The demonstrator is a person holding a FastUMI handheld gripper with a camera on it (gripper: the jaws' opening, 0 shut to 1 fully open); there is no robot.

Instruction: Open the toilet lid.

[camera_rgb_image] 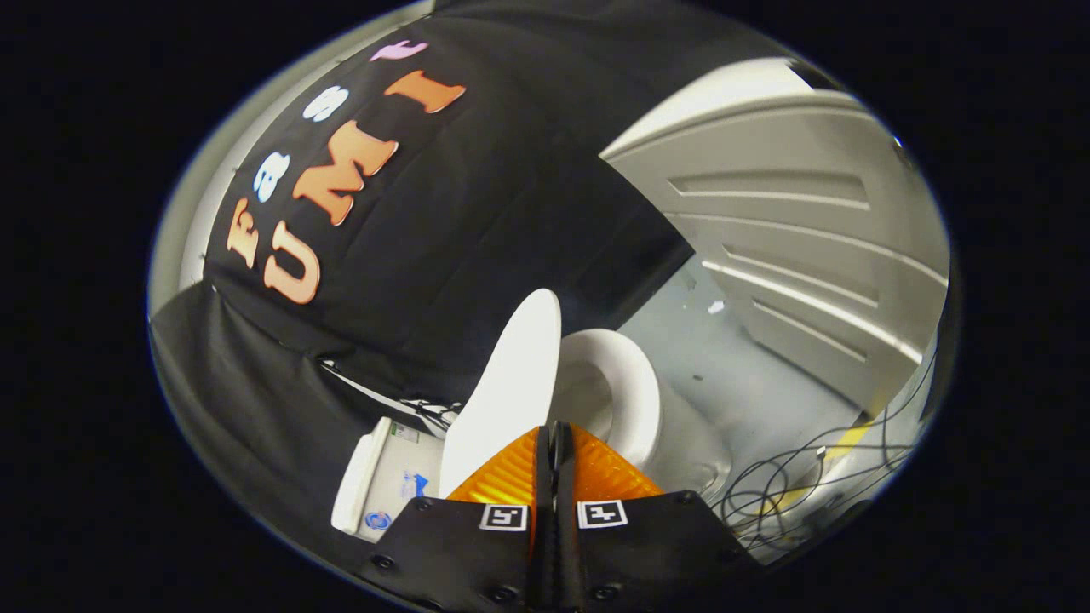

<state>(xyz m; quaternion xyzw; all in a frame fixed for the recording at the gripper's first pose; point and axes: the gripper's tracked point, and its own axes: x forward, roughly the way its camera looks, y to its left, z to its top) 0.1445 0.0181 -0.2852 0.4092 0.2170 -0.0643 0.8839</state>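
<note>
Fingers [553,443] nearly closed, a thin gap between them; cannot tell whether they pinch the lid [511,383]. Lid raised, standing just ahead of the fingertips, long axis running away from them. Seat [634,400] lies beyond, to the right. Opening looks nearly done.

the grey floor [749,375] carries the toilet [626,400] and tangled cables [792,485].
</note>
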